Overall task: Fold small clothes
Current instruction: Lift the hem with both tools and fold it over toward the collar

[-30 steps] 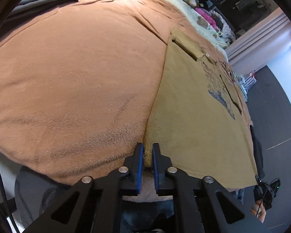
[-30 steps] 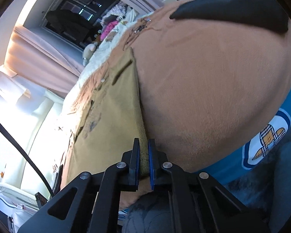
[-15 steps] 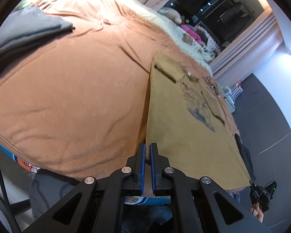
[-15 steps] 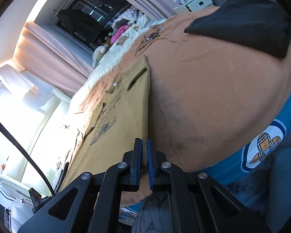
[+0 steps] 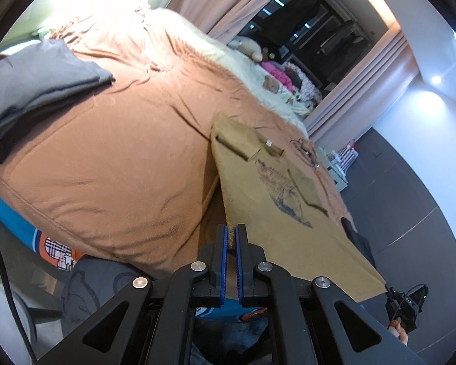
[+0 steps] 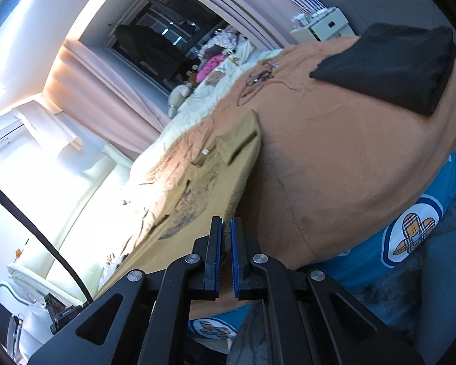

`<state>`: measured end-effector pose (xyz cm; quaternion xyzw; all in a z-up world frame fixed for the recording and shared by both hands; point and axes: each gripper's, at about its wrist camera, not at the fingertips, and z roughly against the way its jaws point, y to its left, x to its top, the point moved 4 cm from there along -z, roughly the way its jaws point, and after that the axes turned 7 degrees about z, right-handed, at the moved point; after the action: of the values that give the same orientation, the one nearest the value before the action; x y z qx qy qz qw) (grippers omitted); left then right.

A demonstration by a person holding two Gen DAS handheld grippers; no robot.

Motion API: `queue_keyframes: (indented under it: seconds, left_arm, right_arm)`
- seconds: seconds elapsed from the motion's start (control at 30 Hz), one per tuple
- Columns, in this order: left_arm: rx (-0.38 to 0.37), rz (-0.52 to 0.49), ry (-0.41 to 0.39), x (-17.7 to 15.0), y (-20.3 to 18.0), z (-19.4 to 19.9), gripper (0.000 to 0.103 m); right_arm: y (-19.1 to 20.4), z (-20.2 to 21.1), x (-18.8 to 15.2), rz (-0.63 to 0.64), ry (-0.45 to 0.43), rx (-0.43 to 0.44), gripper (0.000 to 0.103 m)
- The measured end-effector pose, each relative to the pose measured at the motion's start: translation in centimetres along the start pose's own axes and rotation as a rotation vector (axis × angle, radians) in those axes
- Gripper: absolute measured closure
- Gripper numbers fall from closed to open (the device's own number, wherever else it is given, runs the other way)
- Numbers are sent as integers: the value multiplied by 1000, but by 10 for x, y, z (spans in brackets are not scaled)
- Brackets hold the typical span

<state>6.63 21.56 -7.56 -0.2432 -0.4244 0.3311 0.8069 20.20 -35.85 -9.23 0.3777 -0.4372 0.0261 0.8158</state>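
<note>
Left hand-held gripper (image 5: 231, 233) and right hand-held gripper (image 6: 226, 226), each nearly closed on a hem corner of the tan shirt (image 5: 267, 194); shirt raised taut above the bed (image 5: 121, 152), collar end resting farther off. Step: lengthwise fold; next, both corners likely carried evenly toward the collar.

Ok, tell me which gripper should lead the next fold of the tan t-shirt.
Neither leads, I'd judge: left gripper and right gripper each pinch a hem corner of the tan t-shirt, lifted off the orange blanket. Carry both toward the collar together.
</note>
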Motion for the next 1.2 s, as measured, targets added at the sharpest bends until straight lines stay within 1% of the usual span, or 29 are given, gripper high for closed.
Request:
queue_keyframes:
  seconds: [0.2, 0.37, 0.5, 0.63, 0.83, 0.93, 1.07, 1.2]
  left_arm:
    - [-47, -10, -72, -5, -13, 51, 98]
    - [-84, -16, -122, -14, -19, 86, 98]
    - [-101, -40, -151, -23, -21, 115, 98]
    - [-103, -57, -166, -27, -20, 131, 98]
    - [-103, -58, -154, -27, -16, 125, 98]
    - [-92, -59, -142, -20, -15, 118, 98]
    - [-68, -69, -124, -3, -21, 101, 98]
    - [-41, -103, -108, 24, -34, 78, 98]
  right_arm:
    - [17, 40, -10, 50, -48, 54, 101]
    - [27, 65, -20, 92, -71, 80, 101]
    - [27, 78, -27, 127, -79, 86, 101]
    - [27, 88, -32, 171, -85, 80, 101]
    - [23, 77, -28, 185, -79, 80, 101]
    - [19, 61, -21, 201, -56, 67, 101]
    - [22, 43, -1, 211, -37, 52, 101]
    - [24, 18, 28, 221, -24, 42, 101]
